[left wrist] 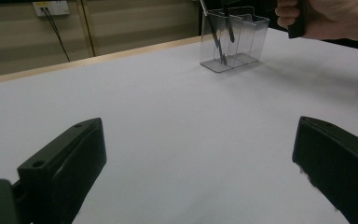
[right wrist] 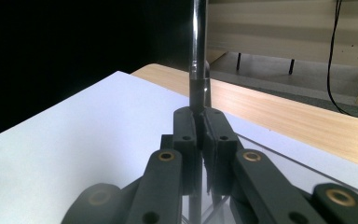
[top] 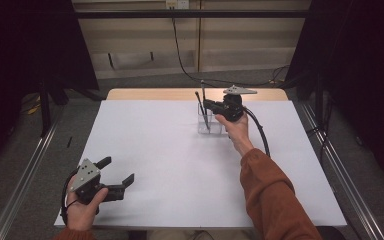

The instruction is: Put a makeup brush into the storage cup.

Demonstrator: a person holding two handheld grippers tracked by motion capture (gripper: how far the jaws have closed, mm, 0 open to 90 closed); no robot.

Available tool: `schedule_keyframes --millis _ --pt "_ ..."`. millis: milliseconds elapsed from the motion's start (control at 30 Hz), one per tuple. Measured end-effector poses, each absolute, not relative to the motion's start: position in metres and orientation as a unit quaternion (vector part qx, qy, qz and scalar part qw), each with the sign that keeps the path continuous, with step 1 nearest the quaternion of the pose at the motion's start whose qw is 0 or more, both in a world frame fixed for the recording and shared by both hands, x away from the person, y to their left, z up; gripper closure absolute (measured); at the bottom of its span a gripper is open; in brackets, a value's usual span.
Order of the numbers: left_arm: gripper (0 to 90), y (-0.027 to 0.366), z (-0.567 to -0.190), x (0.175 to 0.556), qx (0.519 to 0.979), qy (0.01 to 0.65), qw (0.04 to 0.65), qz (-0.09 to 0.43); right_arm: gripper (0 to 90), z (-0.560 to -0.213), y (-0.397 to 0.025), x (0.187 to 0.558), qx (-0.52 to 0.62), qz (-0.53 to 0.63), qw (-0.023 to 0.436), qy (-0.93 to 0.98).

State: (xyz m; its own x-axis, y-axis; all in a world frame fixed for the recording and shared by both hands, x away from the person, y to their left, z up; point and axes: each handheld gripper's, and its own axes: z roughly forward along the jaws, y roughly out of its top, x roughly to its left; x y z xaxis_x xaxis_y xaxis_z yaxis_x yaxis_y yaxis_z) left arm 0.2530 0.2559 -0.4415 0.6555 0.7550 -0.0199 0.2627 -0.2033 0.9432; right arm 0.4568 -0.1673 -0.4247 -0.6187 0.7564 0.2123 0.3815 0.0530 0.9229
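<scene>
Now at table's far edge: right gripper clamped on upright pen over clear holder, second pen leaning inside. Left gripper wide open, empty, near front-left corner. Risk: off-line lowering strikes rim, tips light holder.
</scene>
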Motion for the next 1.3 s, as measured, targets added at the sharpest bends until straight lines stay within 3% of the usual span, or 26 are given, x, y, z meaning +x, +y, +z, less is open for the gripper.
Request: schedule_keyframes --millis 533,800,1300 --pt "2.8 0.256 -0.442 0.253 0.740 0.343 0.530 0.231 84.0 -0.428 -0.172 0.456 0.411 0.551 0.162 0.708" --pt "2.8 0.255 -0.441 0.254 0.740 0.344 0.529 0.232 74.0 -0.423 -0.177 0.453 0.406 0.559 0.164 0.704" --pt "2.8 0.250 -0.443 0.261 0.741 0.348 0.528 0.226 21.8 -0.419 -0.187 0.446 0.405 0.561 0.172 0.701"
